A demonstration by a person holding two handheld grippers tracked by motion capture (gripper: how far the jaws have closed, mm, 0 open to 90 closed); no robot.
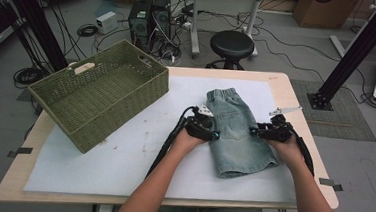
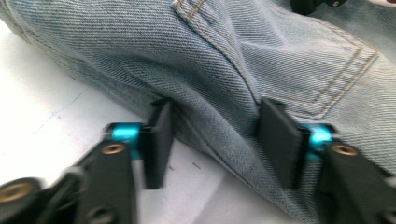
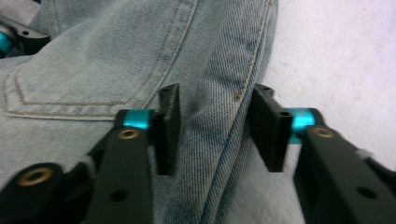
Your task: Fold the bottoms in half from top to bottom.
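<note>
A pair of light-blue denim shorts [image 1: 234, 134] lies flat on the white mat, waistband away from me. My left gripper [image 1: 213, 133] sits at the shorts' left edge, about halfway down. In the left gripper view the left gripper [image 2: 212, 135] has a raised ridge of denim [image 2: 261, 51] bunched between its pads, beside the back pocket. My right gripper [image 1: 255, 132] is at the right edge. In the right gripper view the right gripper [image 3: 215, 130] pinches the side-seam fold of the shorts [image 3: 93, 60].
A green woven basket [image 1: 126, 101] stands at the table's back left, with nothing in it. The white mat [image 1: 138, 147] lies bare between basket and shorts. Beyond the far table edge are a black stool [image 1: 232, 44] and floor cables.
</note>
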